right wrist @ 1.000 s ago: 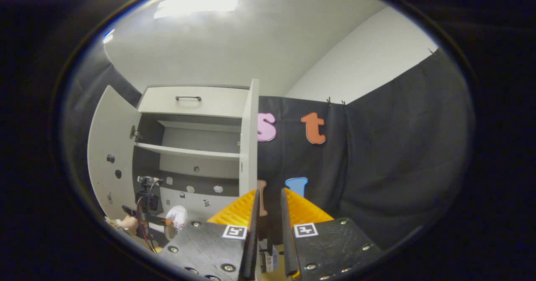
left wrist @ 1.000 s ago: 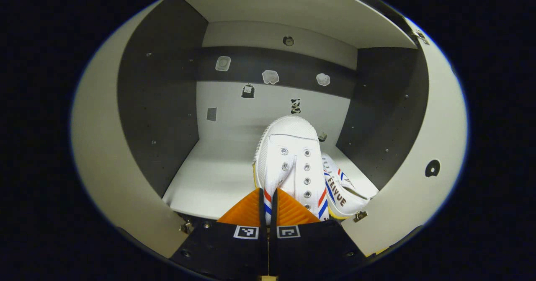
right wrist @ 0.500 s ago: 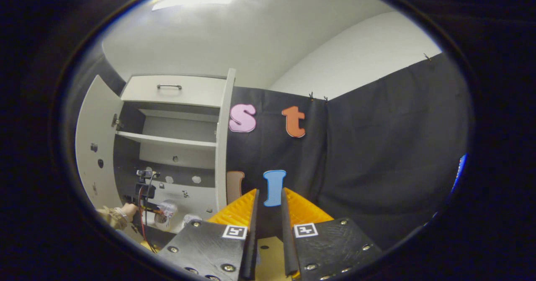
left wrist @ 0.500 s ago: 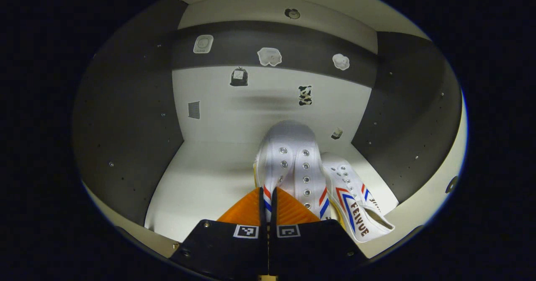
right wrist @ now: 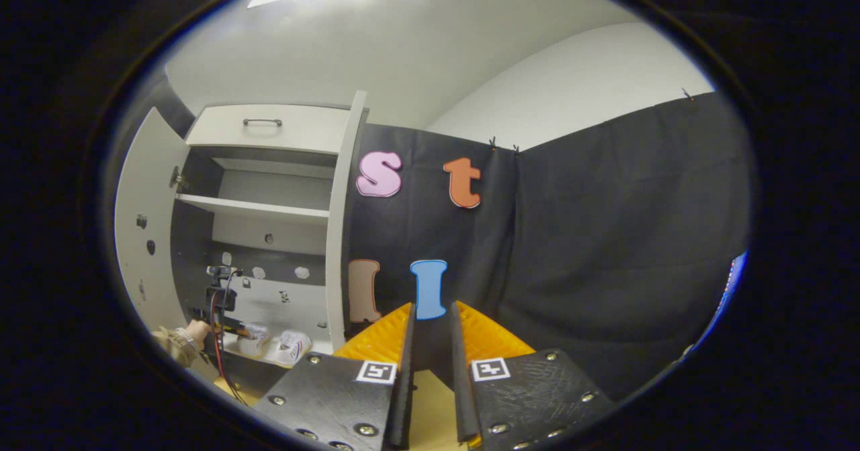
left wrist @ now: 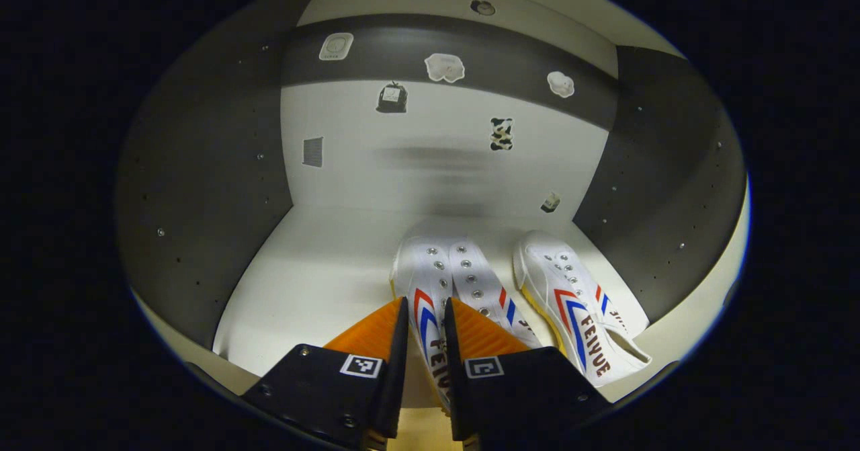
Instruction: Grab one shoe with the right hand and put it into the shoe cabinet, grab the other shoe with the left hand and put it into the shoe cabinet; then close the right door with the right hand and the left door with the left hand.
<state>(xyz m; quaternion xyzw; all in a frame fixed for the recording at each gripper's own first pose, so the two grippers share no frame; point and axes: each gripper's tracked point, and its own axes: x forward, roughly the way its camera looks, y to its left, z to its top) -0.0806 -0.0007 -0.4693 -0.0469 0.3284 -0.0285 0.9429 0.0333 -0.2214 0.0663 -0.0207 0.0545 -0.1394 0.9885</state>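
Observation:
Two white canvas shoes with red and blue stripes lie side by side on the floor of the shoe cabinet point(left wrist: 322, 269). The left-hand shoe point(left wrist: 443, 269) rests flat, and its side wall runs between the parted fingers of my left gripper point(left wrist: 424, 303), which is open. The second shoe point(left wrist: 571, 290) lies to its right near the cabinet's side wall. My right gripper point(right wrist: 431, 306) is out in the booth, right of the cabinet, slightly open with nothing between its fingers. From there both shoes point(right wrist: 292, 345) show small in the cabinet's lower compartment.
Both cabinet doors stand open: the left door point(right wrist: 138, 236) swung wide, the right door point(right wrist: 339, 222) seen edge-on. A shelf point(right wrist: 255, 208) and a drawer front point(right wrist: 269, 128) sit above. A hand point(right wrist: 181, 337) holds the other gripper at the cabinet's mouth. Stickers point(left wrist: 443, 68) dot the back panel.
My left gripper carried the shoe deeper into the cabinet, lowered it onto the floor beside the other shoe, and its fingers have parted. My right gripper has swung to the right, away from the cabinet.

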